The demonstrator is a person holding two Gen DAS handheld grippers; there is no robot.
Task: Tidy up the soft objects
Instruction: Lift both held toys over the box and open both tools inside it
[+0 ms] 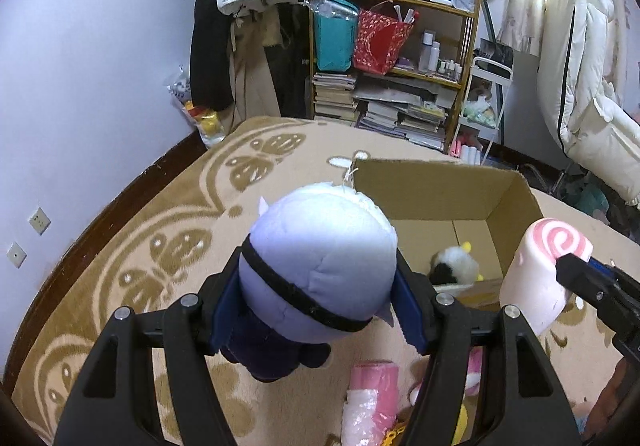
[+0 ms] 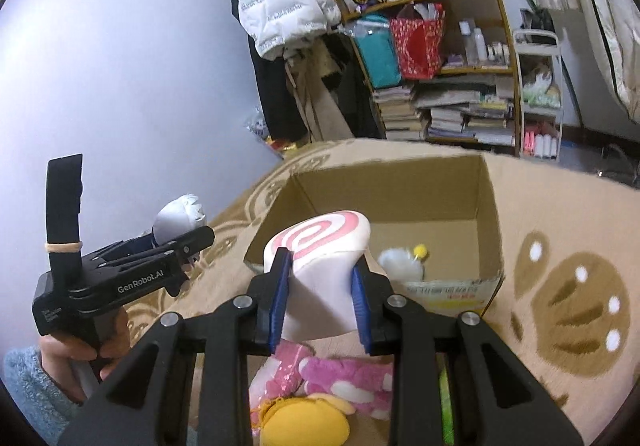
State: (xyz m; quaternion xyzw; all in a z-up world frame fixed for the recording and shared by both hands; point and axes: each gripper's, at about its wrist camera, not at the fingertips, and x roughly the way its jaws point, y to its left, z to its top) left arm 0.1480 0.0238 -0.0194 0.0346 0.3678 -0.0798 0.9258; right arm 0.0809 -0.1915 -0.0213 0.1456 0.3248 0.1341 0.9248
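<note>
I see matt black plastic on both grippers, left [image 1: 316, 310] and right [image 2: 320, 290], with shiny metal pins. The doll [image 1: 320, 246] is soft felt-like cloth, the box [image 2: 440, 198] plain matt cardboard, the rug [image 1: 180, 246] fuzzy pile.

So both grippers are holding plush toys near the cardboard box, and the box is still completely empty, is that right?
Not quite. The cardboard box is not empty: a black-and-white plush already lies inside, as the left wrist view shows. The left gripper does hold the blue doll and the right gripper the pink swirl plush.
</note>
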